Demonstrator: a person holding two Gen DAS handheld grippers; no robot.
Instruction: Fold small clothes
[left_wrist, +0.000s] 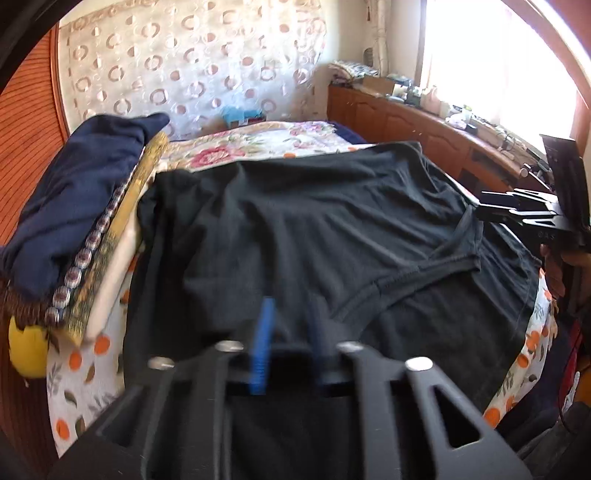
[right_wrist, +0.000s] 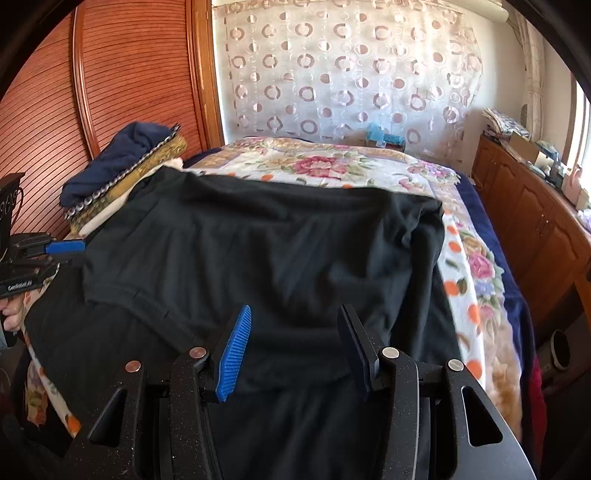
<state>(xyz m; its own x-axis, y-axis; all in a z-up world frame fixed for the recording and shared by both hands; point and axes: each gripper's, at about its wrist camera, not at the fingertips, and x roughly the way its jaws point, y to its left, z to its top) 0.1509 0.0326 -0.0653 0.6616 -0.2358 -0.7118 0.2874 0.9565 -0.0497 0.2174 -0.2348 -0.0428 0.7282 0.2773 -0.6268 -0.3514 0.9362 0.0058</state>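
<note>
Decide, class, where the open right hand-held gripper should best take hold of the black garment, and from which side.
Probably the near hem of the black garment, from the near bed edge. It lies flat on the floral bedspread, so only an edge gives the right hand-held gripper something to pinch.

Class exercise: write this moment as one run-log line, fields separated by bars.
stage: folding | item: black garment spread on bed | left gripper: shut | right gripper: open above cloth

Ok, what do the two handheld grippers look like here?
Both are black, angular frames with cut-out slots and silver round bolts. The right gripper has a ribbed blue pad on one finger and a dark pad on the other. The left gripper also shows a blue pad; white lettering marks its body.
</note>
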